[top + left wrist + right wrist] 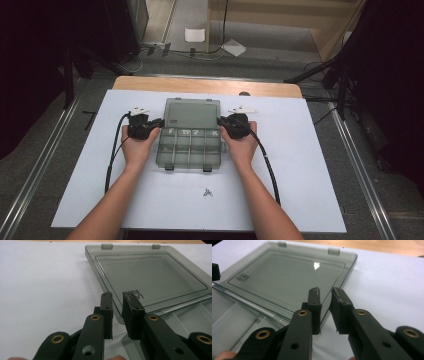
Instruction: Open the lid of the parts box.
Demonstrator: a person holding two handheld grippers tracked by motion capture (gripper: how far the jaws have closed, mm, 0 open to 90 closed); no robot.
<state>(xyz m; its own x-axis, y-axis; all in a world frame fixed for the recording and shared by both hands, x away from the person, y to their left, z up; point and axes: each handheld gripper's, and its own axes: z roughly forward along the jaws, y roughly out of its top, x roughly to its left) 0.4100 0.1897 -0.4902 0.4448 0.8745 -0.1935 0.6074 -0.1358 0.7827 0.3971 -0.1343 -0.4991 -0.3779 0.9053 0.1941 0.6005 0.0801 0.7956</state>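
Since the box lies opened flat, we log the scene from left to right.

Left gripper (161, 123): we hold it at the left edge of the compartment box (190, 146), level with the hinge line. In the left gripper view its jaws stand a narrow gap apart, straddling the lid's near corner; the pads do not press on it and nothing is gripped.

Lid (192, 113): smoky clear plastic, folded back flat on the white board (300, 165), two latch tabs at its far edge. We judge it rests there to leave the tray free for loading.

Tray: divided into small compartments, nearer us than the lid, two clasps at its front edge. Whether the cells hold anything, we cannot tell.

Small parts (207, 192): a dark little cluster on the board in front of the tray, well apart from both grippers.

Right gripper (220, 122): mirrors the left at the box's right edge. In the right gripper view the jaws are narrowly parted around the lid's side rim, holding nothing.

Placement: we judge both sit at the hinge ends so the lid could be taken evenly from both sides.
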